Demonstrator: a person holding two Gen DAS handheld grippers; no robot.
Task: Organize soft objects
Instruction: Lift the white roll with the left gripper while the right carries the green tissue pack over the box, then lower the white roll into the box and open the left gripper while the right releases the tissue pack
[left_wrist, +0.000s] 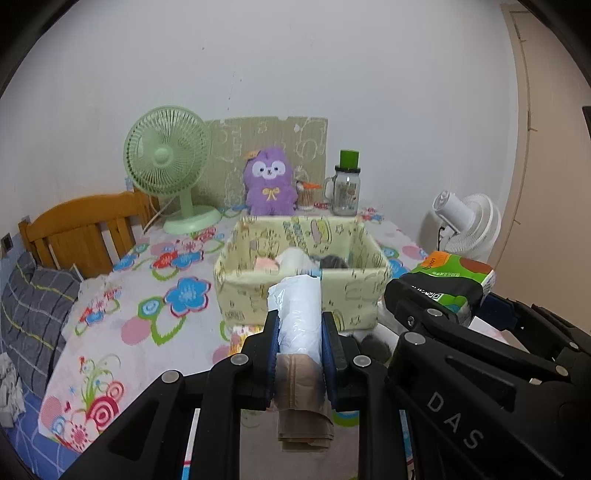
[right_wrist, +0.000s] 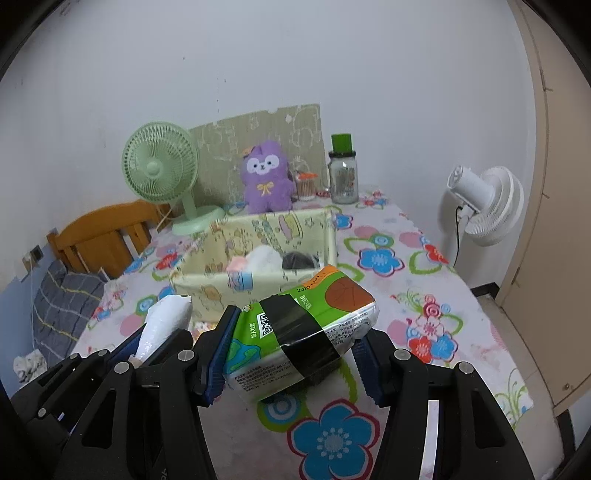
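My left gripper (left_wrist: 300, 332) is shut on a white plastic-wrapped roll (left_wrist: 299, 314) with tan fabric hanging below it, held above the table in front of the fabric box (left_wrist: 303, 291). My right gripper (right_wrist: 293, 347) is shut on a green tissue pack (right_wrist: 299, 332) banded with black tape, also held in front of the fabric box (right_wrist: 207, 291). The pack shows in the left wrist view (left_wrist: 450, 288), and the roll shows in the right wrist view (right_wrist: 166, 321). The box holds a pink item, a white item and a dark item.
A purple plush toy (left_wrist: 271, 182), a green desk fan (left_wrist: 168, 162), a green-capped jar (left_wrist: 347, 184) and a cardboard panel stand behind the box. The table has a floral cloth (right_wrist: 406, 295). A white floor fan (right_wrist: 487, 203) stands right; a wooden chair (left_wrist: 85, 232) left.
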